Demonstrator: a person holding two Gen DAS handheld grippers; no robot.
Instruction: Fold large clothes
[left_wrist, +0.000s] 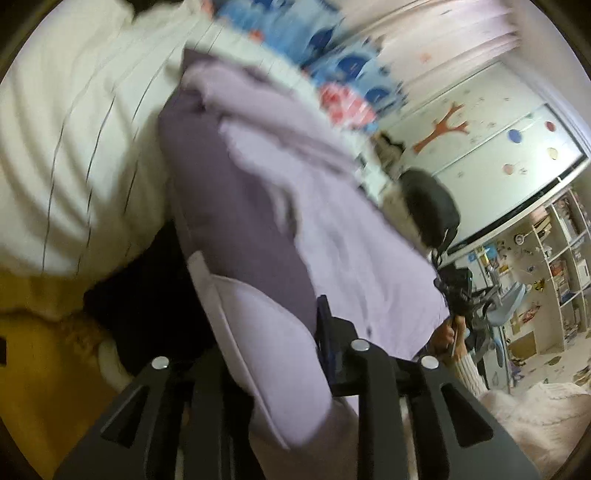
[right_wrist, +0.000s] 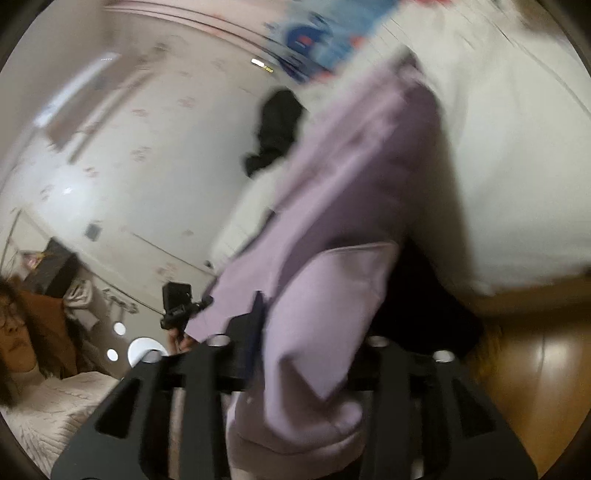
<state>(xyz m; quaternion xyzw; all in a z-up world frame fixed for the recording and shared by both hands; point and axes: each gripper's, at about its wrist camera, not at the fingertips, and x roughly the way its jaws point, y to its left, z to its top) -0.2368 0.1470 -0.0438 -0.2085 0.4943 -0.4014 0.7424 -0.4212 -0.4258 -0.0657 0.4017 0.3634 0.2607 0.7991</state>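
the lilac garment (left_wrist: 332, 229) hangs stretched between the two grippers, above the white striped bedding (left_wrist: 74, 147). in the left wrist view the left gripper (left_wrist: 273, 354) has a thick fold of the fabric bunched between its fingers; the cloth fills the gap from one finger to the other and spills down over the black frame toward the camera, so the fingers are closed on the garment. from there the cloth runs up and away ahead of the fingers, a darker purple side to the left and a paler panel to the right. beyond the right finger, at the far edge of the cloth, the right gripper (left_wrist: 452, 295) is seen holding the other end. in the right wrist view the right gripper (right_wrist: 314, 347) likewise has a wad of lilac cloth packed between its fingers and hanging over the frame, so it too grips the garment. left of its fingers the left gripper (right_wrist: 177, 302) holds the far corner, with a person in a pale knit sleeve (right_wrist: 55, 402) below. both views are blurred
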